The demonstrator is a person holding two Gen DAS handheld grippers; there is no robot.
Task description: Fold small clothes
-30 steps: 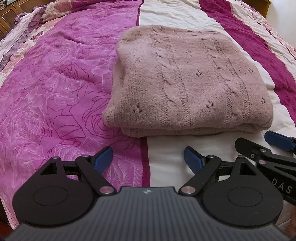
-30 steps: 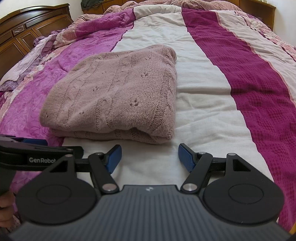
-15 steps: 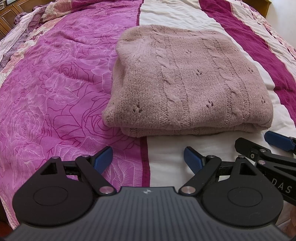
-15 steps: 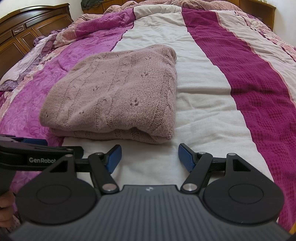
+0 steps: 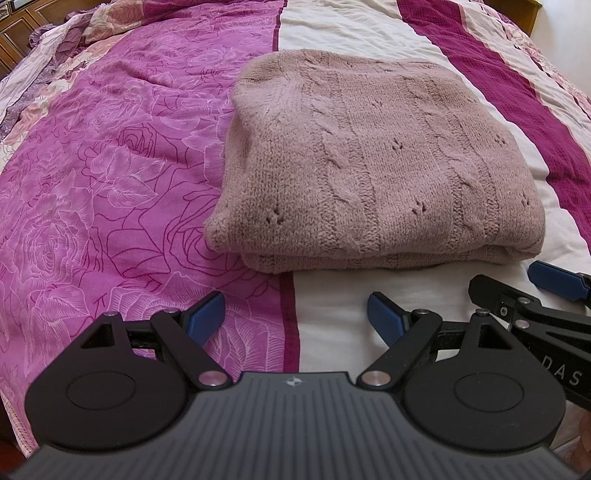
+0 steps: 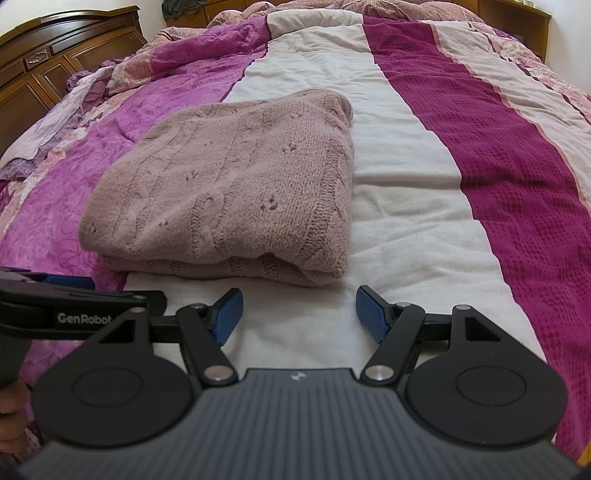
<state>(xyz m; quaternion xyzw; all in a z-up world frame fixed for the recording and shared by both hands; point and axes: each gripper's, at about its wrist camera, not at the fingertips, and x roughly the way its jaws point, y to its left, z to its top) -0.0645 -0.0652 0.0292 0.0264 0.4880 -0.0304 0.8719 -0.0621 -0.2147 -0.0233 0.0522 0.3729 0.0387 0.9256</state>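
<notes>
A dusty-pink cable-knit sweater (image 5: 373, 166) lies folded into a neat rectangle on the bed; it also shows in the right wrist view (image 6: 229, 188). My left gripper (image 5: 295, 319) is open and empty, just in front of the sweater's near edge, over the bedspread. My right gripper (image 6: 297, 314) is open and empty, in front of the sweater's near right corner. Neither gripper touches the sweater. The right gripper's tip shows at the right edge of the left wrist view (image 5: 554, 282).
The bedspread has a magenta rose-print panel (image 5: 110, 166), a cream stripe (image 6: 406, 206) and a dark magenta stripe (image 6: 517, 166). A dark wooden headboard (image 6: 55, 85) stands at the far left. Rumpled bedding (image 6: 332, 7) lies at the far end.
</notes>
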